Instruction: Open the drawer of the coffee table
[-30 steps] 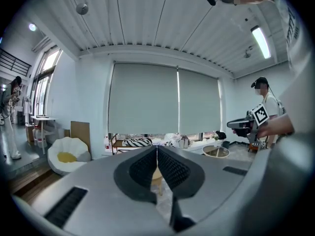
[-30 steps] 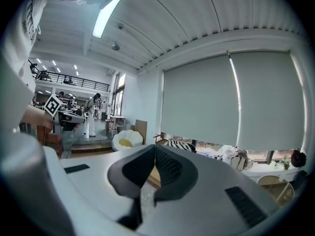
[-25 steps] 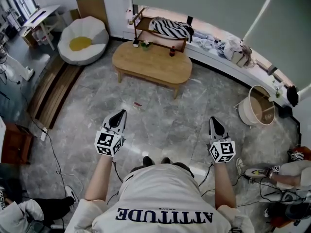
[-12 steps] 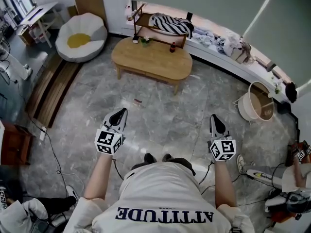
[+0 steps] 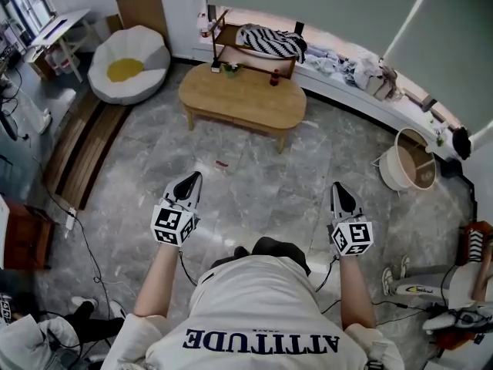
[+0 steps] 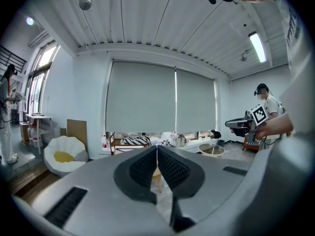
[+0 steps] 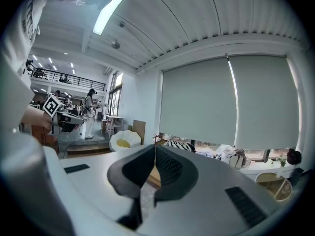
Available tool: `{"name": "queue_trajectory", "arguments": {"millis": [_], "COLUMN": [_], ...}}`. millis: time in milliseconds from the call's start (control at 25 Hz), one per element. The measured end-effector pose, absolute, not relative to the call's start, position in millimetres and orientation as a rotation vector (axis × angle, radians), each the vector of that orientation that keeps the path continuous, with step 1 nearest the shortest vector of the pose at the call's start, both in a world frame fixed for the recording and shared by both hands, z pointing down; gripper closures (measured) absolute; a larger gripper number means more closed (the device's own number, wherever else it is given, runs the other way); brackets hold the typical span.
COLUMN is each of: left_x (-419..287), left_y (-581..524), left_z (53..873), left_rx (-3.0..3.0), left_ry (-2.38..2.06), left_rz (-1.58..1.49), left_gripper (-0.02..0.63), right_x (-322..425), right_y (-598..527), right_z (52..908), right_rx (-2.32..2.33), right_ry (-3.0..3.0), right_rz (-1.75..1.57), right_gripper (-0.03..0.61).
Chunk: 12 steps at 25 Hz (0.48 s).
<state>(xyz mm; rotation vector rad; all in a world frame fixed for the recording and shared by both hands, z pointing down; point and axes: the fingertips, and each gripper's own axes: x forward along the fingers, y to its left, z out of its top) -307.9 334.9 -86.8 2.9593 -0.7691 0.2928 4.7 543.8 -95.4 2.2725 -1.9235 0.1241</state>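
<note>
The grey floor (image 5: 262, 179) lies open from the left gripper (image 5: 190, 182) and the right gripper (image 5: 340, 190) up to the low wooden desk (image 5: 243, 102). Only a small red thing (image 5: 221, 163) lies on it, nearer the left gripper. A dark bottle (image 5: 273, 79) and a small plant (image 5: 229, 70) stand at the desk's far edge. A wooden shelf (image 5: 254, 52) stands just behind the desk, and a round basket (image 5: 407, 164) well apart at the right.

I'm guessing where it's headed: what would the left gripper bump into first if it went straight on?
Probably the coffee table: the left gripper aims at it across the floor, though depth is unclear.
</note>
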Motion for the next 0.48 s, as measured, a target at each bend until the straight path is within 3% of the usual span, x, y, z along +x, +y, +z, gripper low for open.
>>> {"name": "queue_trajectory", "arguments": {"millis": [480], "left_x": [-311], "left_y": [310], "left_z": [-84], "left_rx": [2.937], "left_ry": [-0.783], "left_rz": [0.305], "left_gripper": [0.592], "right_x": [1], "right_y": [518], "right_z": [-93], "right_rx": [2.257], "right_ry": [-1.938], "right_rz": [0.147], "right_gripper": [0.558]}}
